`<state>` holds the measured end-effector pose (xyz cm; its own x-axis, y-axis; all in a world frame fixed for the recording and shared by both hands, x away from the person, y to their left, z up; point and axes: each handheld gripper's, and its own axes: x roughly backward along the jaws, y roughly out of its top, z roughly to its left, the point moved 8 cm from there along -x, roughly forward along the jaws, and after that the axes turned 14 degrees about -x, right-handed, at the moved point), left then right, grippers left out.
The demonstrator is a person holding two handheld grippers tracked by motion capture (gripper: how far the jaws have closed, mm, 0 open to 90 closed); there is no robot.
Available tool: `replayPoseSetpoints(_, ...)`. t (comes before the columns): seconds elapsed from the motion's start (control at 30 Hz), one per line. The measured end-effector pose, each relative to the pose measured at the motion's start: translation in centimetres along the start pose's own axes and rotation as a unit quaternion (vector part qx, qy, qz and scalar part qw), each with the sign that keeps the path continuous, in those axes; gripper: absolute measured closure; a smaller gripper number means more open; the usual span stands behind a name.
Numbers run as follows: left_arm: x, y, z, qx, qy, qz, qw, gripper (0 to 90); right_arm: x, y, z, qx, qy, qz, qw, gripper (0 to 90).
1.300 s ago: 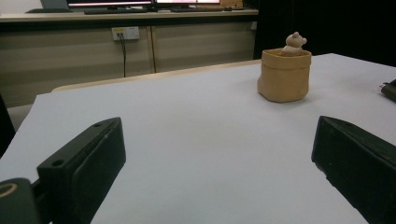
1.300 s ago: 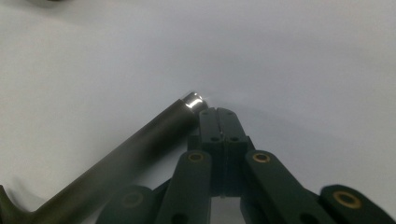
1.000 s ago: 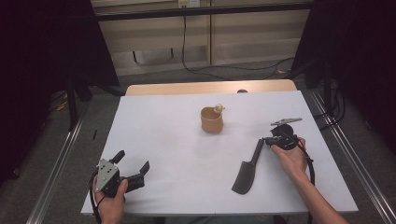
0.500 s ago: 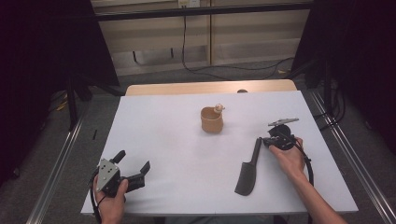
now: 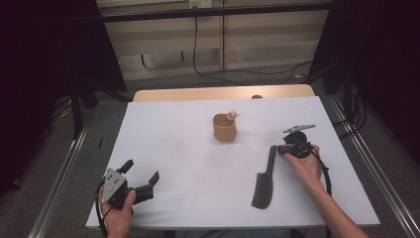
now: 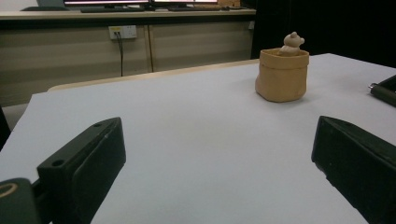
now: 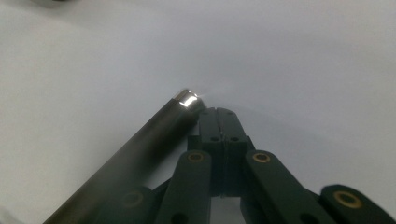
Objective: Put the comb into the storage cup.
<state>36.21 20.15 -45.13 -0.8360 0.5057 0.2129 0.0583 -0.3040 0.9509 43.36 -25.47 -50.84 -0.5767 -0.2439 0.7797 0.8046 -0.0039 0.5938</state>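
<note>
Two grippers work at our white counter (image 5: 198,148). Far left, near the front edge, we hold the left gripper (image 5: 141,182); its fingers (image 6: 88,163) stand wide apart with only bare counter between them. From the left gripper view we look across at a small tan pouch (image 6: 281,75), upright, with a little bear figure (image 6: 292,43) poking out of its top. In the high view that pouch (image 5: 225,127) sits a bit right of centre, toward the back, well apart from both grippers.

Further right lies a dark knife-like tool (image 5: 265,181), flat on the counter, its broad end toward us and its slim handle pointing away. Our right gripper (image 5: 285,148) rests at the far tip of that handle. In the right gripper view its fingers (image 7: 219,128) are pressed fully together with nothing between them, and the dark cylindrical handle (image 7: 140,154), capped in bright metal, lies just beside them on their left, close enough that we cannot tell whether it touches.
</note>
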Motion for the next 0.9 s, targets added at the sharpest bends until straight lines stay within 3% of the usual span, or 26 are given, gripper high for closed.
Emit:
replayPoseSetpoints(0.43, -0.2, 0.0, -0.1, -0.004, -0.004, 0.001, 1.0000, 3.1, -0.4, 0.3, 0.5, 0.012, 0.003, -0.002, 0.9999, 90.0)
replayPoseSetpoints(0.77, 0.0, 0.0, -0.1, -0.006, -0.006, 0.002, 1.0000, 3.1, -1.0, 0.6, 1.7, 0.021, 0.018, 0.001, 0.9996, 90.0)
replayPoseSetpoints(0.8, 0.0, 0.0, 0.0, -0.008, -0.003, 0.001, 1.0000, 3.1, -1.1, 0.6, 2.1, 0.016, 0.036, 0.001, 0.9992, 90.0)
replayPoseSetpoints(0.9, -0.1, 0.0, 0.1, -0.007, 0.002, 0.000, 1.0000, 3.1, -1.2, 0.7, 2.2, 0.023, 0.030, -0.002, 0.9993, 90.0)
